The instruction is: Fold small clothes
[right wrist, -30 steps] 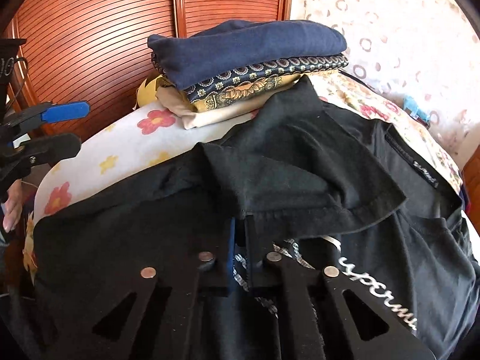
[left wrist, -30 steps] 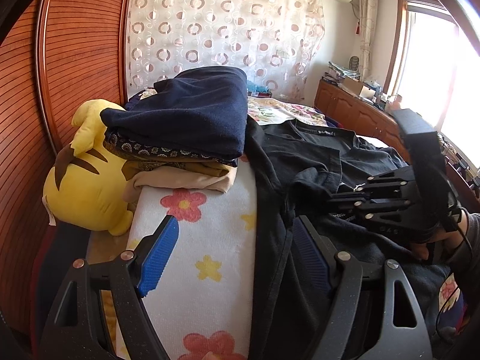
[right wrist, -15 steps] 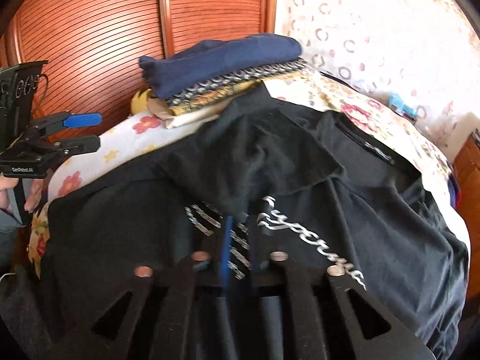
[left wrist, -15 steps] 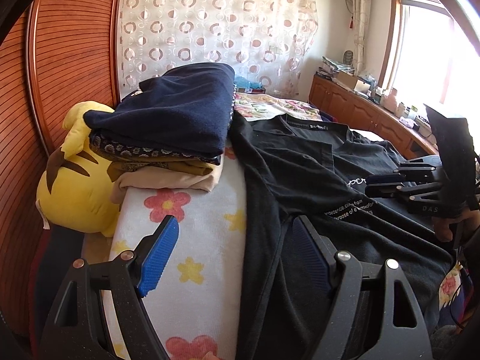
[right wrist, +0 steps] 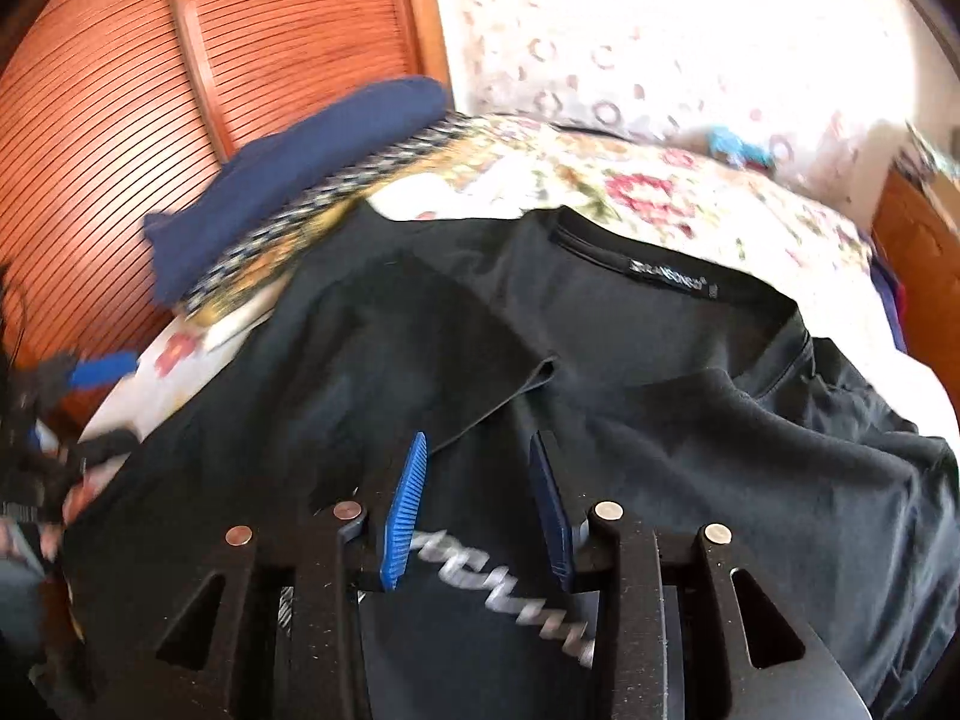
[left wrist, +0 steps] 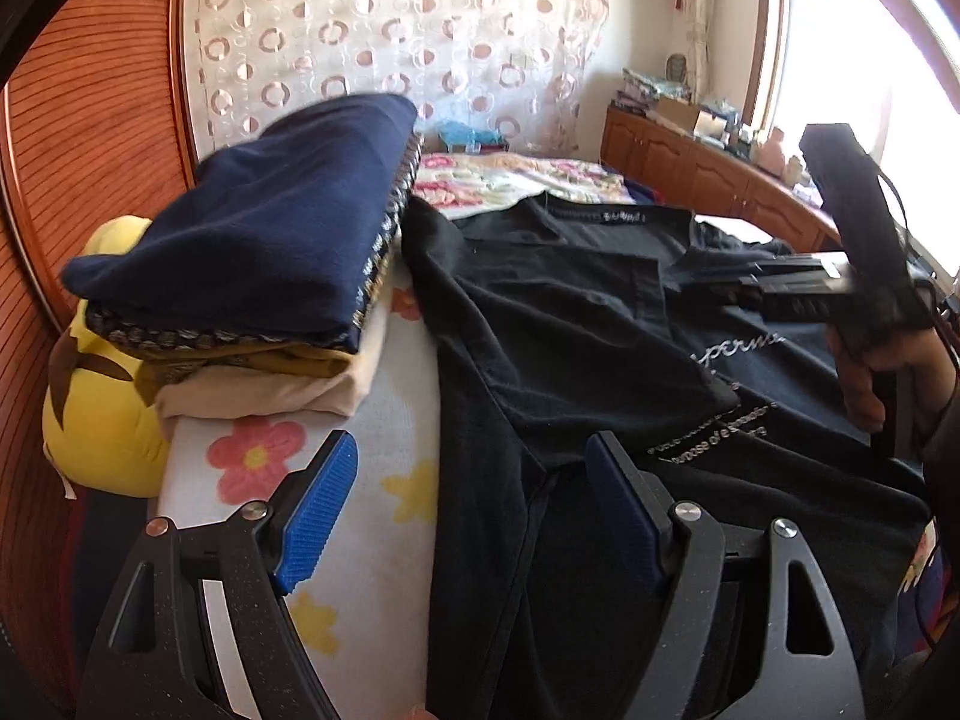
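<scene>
A black T-shirt [left wrist: 570,324] with white lettering lies spread on the bed, its left sleeve [right wrist: 420,348] folded in over the chest. My left gripper [left wrist: 474,504] hovers open over the shirt's left side edge, and the cloth below is not pinched. My right gripper [right wrist: 480,480] sits low over the lettering with its jaws opening. The shirt lies under its blue pads [right wrist: 405,510], not pressed between them. In the left wrist view the right gripper [left wrist: 780,285] reaches in from the right, held by a hand [left wrist: 870,372].
A stack of folded clothes [left wrist: 258,252] with a navy piece on top stands beside the shirt's left shoulder. Behind it is a yellow plush toy [left wrist: 102,420]. A slatted wooden door [right wrist: 240,60] lines the left. The floral sheet [left wrist: 372,480] shows left of the shirt. Wooden cabinets [left wrist: 690,162] stand at the right.
My right gripper was shut on the sleeve's edge, then opened and drew back to the right, leaving the sleeve on the chest. My left gripper shifted closer over the shirt's left edge, still open.
</scene>
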`<action>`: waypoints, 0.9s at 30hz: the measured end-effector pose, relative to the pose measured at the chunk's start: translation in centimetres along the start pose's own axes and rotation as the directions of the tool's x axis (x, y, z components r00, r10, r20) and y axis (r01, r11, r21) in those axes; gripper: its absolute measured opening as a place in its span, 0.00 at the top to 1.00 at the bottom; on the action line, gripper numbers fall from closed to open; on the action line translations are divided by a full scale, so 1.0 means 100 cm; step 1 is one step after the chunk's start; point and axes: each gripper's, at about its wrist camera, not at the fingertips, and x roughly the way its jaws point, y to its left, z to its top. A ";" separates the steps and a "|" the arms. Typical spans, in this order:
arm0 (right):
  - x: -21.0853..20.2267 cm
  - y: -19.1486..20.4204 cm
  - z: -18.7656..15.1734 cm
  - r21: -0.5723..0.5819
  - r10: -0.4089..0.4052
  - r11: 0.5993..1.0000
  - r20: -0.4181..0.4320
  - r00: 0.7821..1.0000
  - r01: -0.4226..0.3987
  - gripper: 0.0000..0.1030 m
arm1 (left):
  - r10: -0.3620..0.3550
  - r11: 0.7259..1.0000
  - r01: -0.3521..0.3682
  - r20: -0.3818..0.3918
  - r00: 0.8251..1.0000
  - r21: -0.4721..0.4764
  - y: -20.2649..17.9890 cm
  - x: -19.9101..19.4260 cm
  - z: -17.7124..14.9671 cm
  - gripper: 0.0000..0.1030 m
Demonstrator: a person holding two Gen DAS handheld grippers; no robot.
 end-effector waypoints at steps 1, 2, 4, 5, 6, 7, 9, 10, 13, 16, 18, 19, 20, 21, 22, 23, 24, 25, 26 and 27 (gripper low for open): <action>0.007 -0.002 0.002 0.021 -0.003 1.000 -0.010 1.000 0.003 0.64 | -0.003 1.000 0.003 -0.013 1.000 -0.001 -0.001 0.004 0.000 0.23; 0.012 -0.005 0.005 0.038 -0.003 0.999 -0.014 1.000 0.003 0.64 | -0.004 1.000 0.004 -0.024 1.000 -0.001 -0.001 0.007 0.000 0.23; 0.021 -0.008 0.009 0.066 0.004 0.998 -0.020 1.000 -0.002 0.64 | -0.002 1.000 0.002 -0.043 0.999 0.006 -0.004 0.013 -0.002 0.23; 0.025 -0.009 0.011 0.072 0.005 0.997 -0.022 1.000 -0.004 0.64 | 0.003 1.000 -0.002 -0.057 0.998 0.013 -0.005 0.016 -0.003 0.23; 0.029 -0.008 0.012 0.071 -0.001 0.997 -0.022 1.000 0.002 0.64 | 0.004 1.000 -0.003 -0.067 0.998 0.015 -0.006 0.017 -0.003 0.23; 0.032 -0.007 0.014 0.064 -0.012 0.998 -0.024 1.000 0.013 0.64 | 0.008 1.000 -0.006 -0.072 0.997 0.018 -0.006 0.018 -0.003 0.23; 0.037 -0.006 0.018 0.048 -0.035 0.998 -0.020 0.999 0.036 0.67 | 0.014 1.000 -0.012 -0.077 0.997 0.023 -0.007 0.018 -0.003 0.23; 0.039 -0.006 0.020 0.044 -0.043 0.998 -0.022 0.999 0.044 0.74 | 0.020 1.000 -0.018 -0.086 0.996 0.025 -0.008 0.020 -0.003 0.23; 0.041 -0.002 0.025 0.021 -0.091 0.996 -0.005 0.996 0.091 0.96 | 0.025 0.999 -0.022 -0.125 0.992 0.031 -0.010 0.027 -0.004 0.23; 0.036 -0.005 0.031 0.042 -0.146 0.989 0.037 0.989 0.145 0.97 | 0.025 0.999 -0.021 -0.141 0.990 0.029 -0.009 0.029 -0.005 0.22; 0.032 -0.009 0.033 0.059 -0.166 0.985 0.054 0.985 0.163 0.97 | 0.024 0.999 -0.019 -0.142 0.990 0.031 -0.009 0.029 -0.005 0.21; 0.030 -0.009 0.034 0.060 -0.175 0.983 0.060 0.983 0.171 0.97 | 0.023 0.999 -0.019 -0.142 0.990 0.034 -0.009 0.029 -0.006 0.20; 0.028 -0.009 0.035 0.060 -0.180 0.982 0.067 0.981 0.177 0.97 | 0.023 0.999 -0.018 -0.142 0.990 0.034 -0.009 0.029 -0.007 0.20; 0.028 -0.010 0.037 0.060 -0.179 0.983 0.067 0.982 0.175 0.97 | 0.021 0.999 -0.016 -0.144 0.989 0.035 -0.009 0.029 -0.007 0.19; 0.028 -0.010 0.038 0.061 -0.169 0.984 0.060 0.984 0.166 0.97 | 0.020 0.999 -0.015 -0.144 0.989 0.036 -0.010 0.029 -0.007 0.19; 0.027 -0.011 0.037 0.066 -0.165 0.985 0.054 0.985 0.161 0.97 | 0.019 0.999 -0.014 -0.145 0.989 0.038 -0.009 0.028 -0.007 0.18; 0.027 -0.012 0.037 0.071 -0.165 0.984 0.051 0.985 0.161 0.97 | 0.019 0.999 -0.013 -0.146 0.989 0.039 -0.011 0.030 -0.006 0.17; 0.027 -0.012 0.037 0.072 -0.164 0.985 0.051 0.985 0.160 0.97 | 0.017 0.999 -0.012 -0.147 0.989 0.041 -0.011 0.030 -0.006 0.16; 0.026 -0.013 0.037 0.072 -0.163 0.985 0.049 0.985 0.159 0.97 | 0.016 0.999 -0.009 -0.148 0.989 0.042 -0.011 0.030 -0.007 0.16; 0.025 -0.014 0.038 0.075 -0.163 0.984 0.047 0.986 0.159 0.97 | 0.014 0.999 -0.008 -0.150 0.989 0.044 -0.011 0.030 -0.007 0.15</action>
